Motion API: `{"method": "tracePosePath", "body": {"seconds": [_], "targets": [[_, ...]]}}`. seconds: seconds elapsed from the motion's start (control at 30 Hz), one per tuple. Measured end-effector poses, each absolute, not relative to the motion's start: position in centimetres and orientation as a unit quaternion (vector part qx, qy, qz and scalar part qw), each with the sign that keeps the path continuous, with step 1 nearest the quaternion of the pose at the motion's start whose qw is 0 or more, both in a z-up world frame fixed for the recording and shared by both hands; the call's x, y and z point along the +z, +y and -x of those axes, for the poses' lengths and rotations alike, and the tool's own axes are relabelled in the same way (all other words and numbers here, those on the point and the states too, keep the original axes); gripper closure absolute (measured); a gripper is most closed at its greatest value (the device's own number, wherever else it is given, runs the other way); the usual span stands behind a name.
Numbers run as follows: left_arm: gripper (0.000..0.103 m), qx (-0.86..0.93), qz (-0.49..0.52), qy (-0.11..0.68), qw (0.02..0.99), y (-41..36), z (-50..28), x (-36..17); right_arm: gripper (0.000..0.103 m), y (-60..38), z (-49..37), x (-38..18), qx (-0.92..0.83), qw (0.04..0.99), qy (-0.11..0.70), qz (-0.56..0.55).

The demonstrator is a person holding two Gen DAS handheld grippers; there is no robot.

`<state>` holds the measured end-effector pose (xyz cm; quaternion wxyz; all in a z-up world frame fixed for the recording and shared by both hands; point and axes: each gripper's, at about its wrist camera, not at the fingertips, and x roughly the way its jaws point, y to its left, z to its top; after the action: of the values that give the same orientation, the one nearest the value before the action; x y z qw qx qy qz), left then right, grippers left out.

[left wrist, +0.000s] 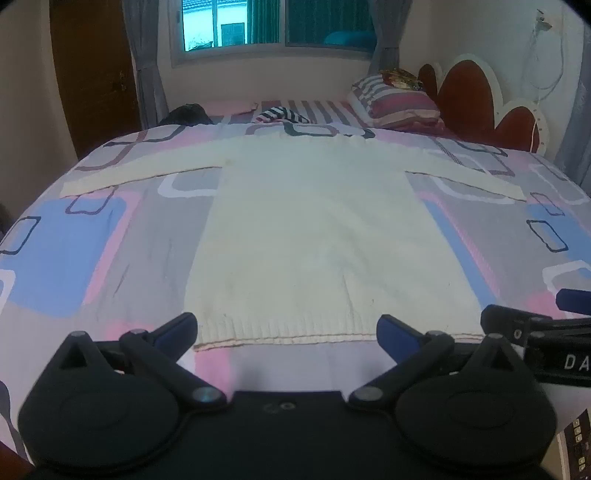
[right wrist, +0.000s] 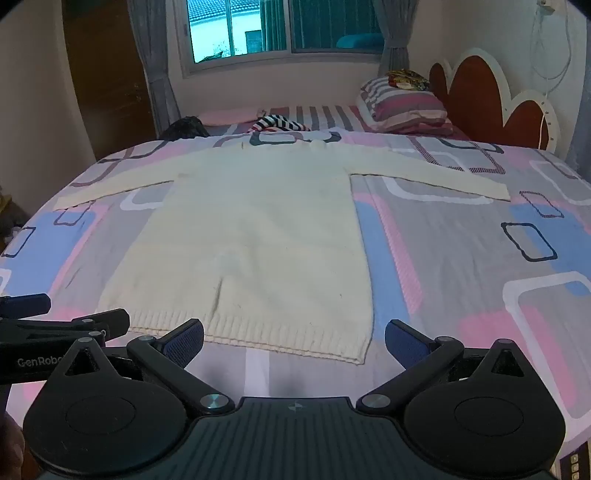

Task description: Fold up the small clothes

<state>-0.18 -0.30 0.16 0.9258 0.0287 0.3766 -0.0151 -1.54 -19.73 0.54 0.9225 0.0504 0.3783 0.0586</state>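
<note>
A cream knitted sweater (left wrist: 306,229) lies flat on the bed, sleeves spread to both sides and ribbed hem toward me. It shows in the right wrist view too, as the sweater (right wrist: 251,240), shifted left. My left gripper (left wrist: 288,332) hovers wide open just before the hem's left half, nothing between its fingers. My right gripper (right wrist: 295,339) is wide open over the hem's right corner, also empty. Each gripper appears at the edge of the other's view: the right gripper (left wrist: 546,325) and the left gripper (right wrist: 55,325).
The bedspread (left wrist: 74,251) carries pink, blue and grey rectangles. A striped garment (left wrist: 280,114) and a dark bundle (left wrist: 186,114) lie at the far side. Striped pillows (left wrist: 399,99) rest against a red headboard (left wrist: 469,92). A window (left wrist: 273,22) and a wooden door (left wrist: 92,66) stand behind.
</note>
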Motion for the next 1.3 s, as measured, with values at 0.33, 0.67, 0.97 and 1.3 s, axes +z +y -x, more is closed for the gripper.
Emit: {"method": "tracePosePath", "body": {"seconds": [0.33, 0.67, 0.97, 1.3], "targets": [[0.000, -0.017, -0.013, 0.384, 0.923, 0.3, 0.1, -0.2, 0.000, -19.7, 1.4, 0.9, 0.058, 0.922, 0.381, -0.042], [0.000, -0.017, -0.014, 0.388, 0.921, 0.5, -0.1, 0.2, 0.000, -19.4, 1.2, 0.6, 0.060, 0.922, 0.380, -0.042], [0.000, -0.017, -0.017, 0.389, 0.921, 0.3, 0.1, 0.0, 0.000, -19.3, 1.1, 0.6, 0.061, 0.921, 0.382, -0.045], [0.000, -0.018, -0.018, 0.391, 0.920, 0.2, 0.0, -0.2, 0.000, -19.5, 1.1, 0.6, 0.053, 0.920, 0.385, -0.049]]}}
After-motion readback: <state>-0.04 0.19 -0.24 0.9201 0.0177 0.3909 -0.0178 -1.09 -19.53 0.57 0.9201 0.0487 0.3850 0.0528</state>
